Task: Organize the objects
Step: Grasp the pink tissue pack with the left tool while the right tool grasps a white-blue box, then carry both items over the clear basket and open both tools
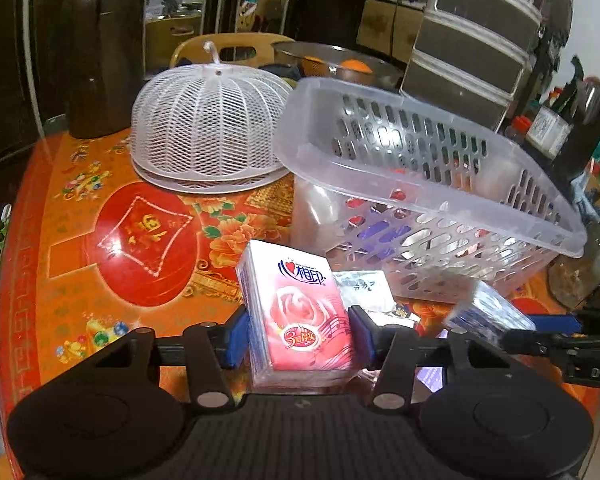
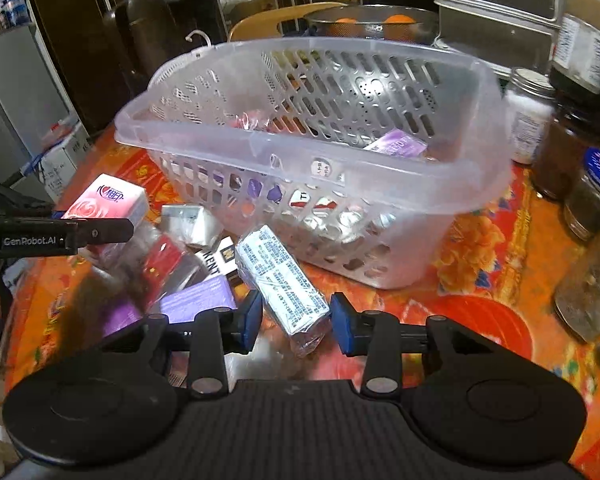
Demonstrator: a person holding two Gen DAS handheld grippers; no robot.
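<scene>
Two claws each pinch a packet: the left claw (image 1: 297, 337) grips the pink tissue pack (image 1: 296, 312), the right claw (image 2: 296, 326) the blue-printed packet (image 2: 282, 284). Next, I judge, each lifts toward the basket (image 2: 400, 160) at twelve o'clock.

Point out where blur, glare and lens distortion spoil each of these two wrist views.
Left wrist view: the blue-white packet at right is motion-smeared, the pink tissue pack stays sharp, glare streaks the table, and the fisheye bends the basket rim. Right wrist view: the packets at lower left are smeared, the printed packet reads sharp, and the jars lean with distortion.
</scene>
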